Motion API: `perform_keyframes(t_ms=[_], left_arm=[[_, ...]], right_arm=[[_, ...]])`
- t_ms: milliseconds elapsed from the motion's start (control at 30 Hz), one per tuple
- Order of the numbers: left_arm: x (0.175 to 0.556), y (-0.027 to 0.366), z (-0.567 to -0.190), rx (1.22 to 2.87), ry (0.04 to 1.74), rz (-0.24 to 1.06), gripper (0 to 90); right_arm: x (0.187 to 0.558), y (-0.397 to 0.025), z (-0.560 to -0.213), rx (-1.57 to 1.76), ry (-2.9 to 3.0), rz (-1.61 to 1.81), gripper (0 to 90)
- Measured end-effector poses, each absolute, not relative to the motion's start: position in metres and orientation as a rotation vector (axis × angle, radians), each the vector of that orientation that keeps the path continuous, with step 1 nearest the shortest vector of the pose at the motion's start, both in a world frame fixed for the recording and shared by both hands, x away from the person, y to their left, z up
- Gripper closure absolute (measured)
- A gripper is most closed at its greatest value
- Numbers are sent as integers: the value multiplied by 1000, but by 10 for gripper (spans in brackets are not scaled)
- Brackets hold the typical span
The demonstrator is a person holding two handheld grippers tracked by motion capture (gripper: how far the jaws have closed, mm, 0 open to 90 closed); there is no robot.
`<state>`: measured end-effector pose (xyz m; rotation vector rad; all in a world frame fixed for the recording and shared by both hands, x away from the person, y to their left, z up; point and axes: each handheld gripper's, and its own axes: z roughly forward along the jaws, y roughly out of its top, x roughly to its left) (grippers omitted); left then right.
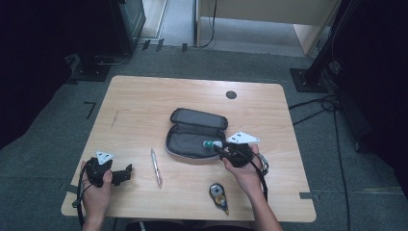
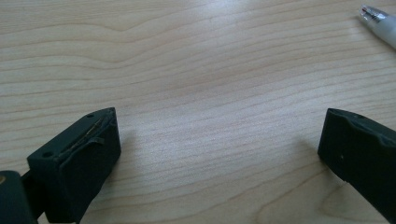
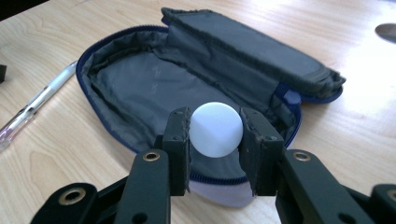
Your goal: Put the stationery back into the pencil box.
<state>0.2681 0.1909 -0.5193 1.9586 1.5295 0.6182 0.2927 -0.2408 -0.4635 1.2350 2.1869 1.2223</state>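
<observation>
Right gripper [image 3: 215,129] clenched on a white-capped glue stick [image 3: 216,128] over the open pencil case [image 3: 140,79] mid-worktop; left gripper [image 2: 219,154] released, fingers [image 2: 79,158] spread near the front-left corner beside the pen [image 1: 156,167].

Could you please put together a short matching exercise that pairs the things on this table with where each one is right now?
Things:
1. glue stick
2. pen
3. correction tape
4. pencil case

Places:
A. lying open in the middle of the table
B. near the table's front edge, by the right forearm
C. held in the right gripper
D. on bare wood between the left gripper and the case

Pairs: 1-C, 2-D, 3-B, 4-A
</observation>
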Motion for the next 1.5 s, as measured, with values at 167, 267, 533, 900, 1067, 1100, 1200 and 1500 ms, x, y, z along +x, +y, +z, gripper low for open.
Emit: perform_keyframes(t_ms=[167,267,533,900,1067,1100,1200,1500], left_arm=[[268,191,-519,1959,1529,618,0],[268,191,-519,1959,1529,618,0],[268,191,-519,1957,1529,618,0],[268,191,-519,1959,1529,618,0],[268,191,-519,1959,1529,618,0],[268,191,-519,1959,1529,618,0],[268,191,-519,1959,1529,618,0],[268,191,-519,1958,1529,618,0]], right_arm=[[291,-237,-470,1235,2204,1232,660],[294,-231,-472,1232,2216,1231,660],[311,-222,-479,1279,2211,1205,658],[315,-221,-481,1282,2124,1023,584],[306,-227,-473,1290,2106,1067,519],[304,-228,-472,1294,2100,1074,505],[298,-232,-469,1308,2100,1101,444],[276,-239,-464,1334,2090,1104,179]])
